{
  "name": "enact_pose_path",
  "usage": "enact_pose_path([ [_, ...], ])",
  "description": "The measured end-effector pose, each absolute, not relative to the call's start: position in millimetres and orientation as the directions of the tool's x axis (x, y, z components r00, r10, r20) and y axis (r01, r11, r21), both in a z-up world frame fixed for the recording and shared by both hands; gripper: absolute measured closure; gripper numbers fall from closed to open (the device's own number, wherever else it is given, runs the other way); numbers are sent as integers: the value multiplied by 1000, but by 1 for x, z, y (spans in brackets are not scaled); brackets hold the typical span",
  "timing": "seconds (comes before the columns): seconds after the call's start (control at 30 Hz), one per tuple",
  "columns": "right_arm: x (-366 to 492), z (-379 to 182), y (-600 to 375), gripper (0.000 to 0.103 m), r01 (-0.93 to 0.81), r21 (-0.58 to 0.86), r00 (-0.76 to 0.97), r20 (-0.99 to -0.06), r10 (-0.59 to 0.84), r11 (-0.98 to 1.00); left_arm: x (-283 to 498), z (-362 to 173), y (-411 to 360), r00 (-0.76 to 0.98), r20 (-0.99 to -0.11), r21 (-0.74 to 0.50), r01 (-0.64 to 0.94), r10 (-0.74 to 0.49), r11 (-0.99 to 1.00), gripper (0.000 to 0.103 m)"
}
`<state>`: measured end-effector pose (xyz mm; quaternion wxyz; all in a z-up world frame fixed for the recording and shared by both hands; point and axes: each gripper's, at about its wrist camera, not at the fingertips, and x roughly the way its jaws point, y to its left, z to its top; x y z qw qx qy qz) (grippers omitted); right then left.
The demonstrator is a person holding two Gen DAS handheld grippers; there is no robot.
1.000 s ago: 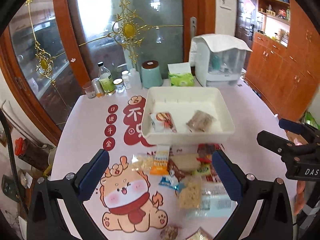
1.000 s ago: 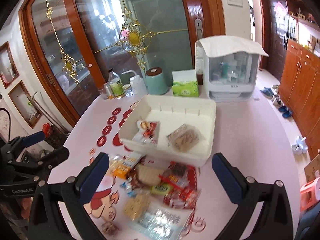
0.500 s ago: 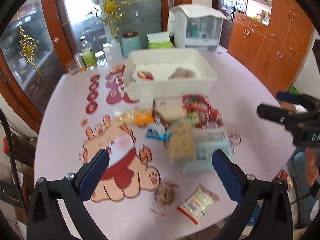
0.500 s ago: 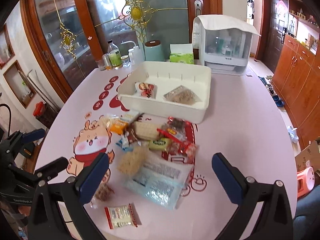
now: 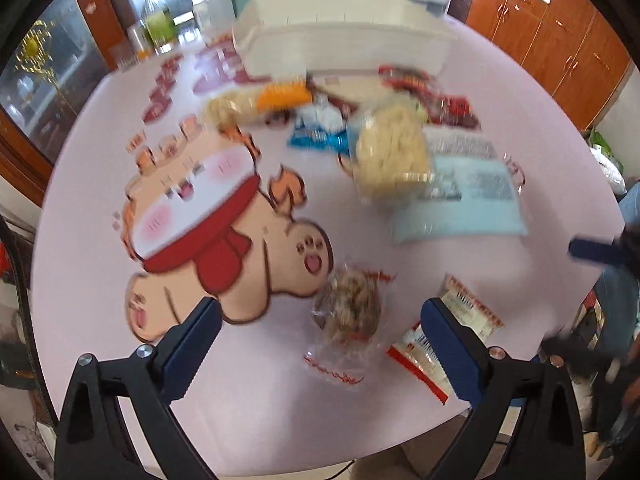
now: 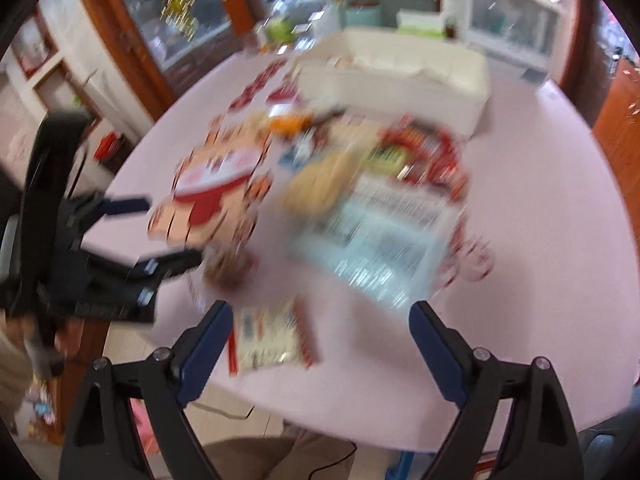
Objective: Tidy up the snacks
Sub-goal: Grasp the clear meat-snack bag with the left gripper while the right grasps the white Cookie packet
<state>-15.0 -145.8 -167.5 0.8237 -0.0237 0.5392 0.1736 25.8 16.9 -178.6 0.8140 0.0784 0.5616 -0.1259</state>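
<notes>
We count one white bin, one pale blue pouch, two loose packets near the table's front edge, and, through the blur, perhaps seven snacks heaped between.

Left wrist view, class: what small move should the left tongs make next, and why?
Probably lower a little further over the clear-wrapped brown snack. It lies loose on the table between the left tongs, whose jaws are closing without touching it yet, while the white bin waits beyond the pile.
</notes>
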Motion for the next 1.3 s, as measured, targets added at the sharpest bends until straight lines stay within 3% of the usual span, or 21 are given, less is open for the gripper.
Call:
enact_pose_path([
  [0.53, -37, -244, -85, 14, -406, 55, 341, -917, 207, 912, 42, -234, 15, 239, -961, -65, 289, -138, 955, 23],
  [0.7, -36, -250, -76, 28, -441, -8, 375, -910, 177, 897, 42, -237, 16, 253, -957, -69, 281, -144, 957, 39],
  [0.77, -35, -249, -76, 39, -445, -16, 386, -906, 175, 895, 41, -235, 16, 262, -952, -81, 281, -158, 956, 57],
  [0.9, -28, -246, -81, 49, -432, 16, 379, -904, 198, 902, 40, -234, 24, 271, -946, -112, 239, -176, 965, 57],
  [1.3, -18, -226, -105, 50, -356, 60, 392, -897, 207, 933, 26, -202, 46, 329, -926, -158, 105, -184, 982, 58],
])
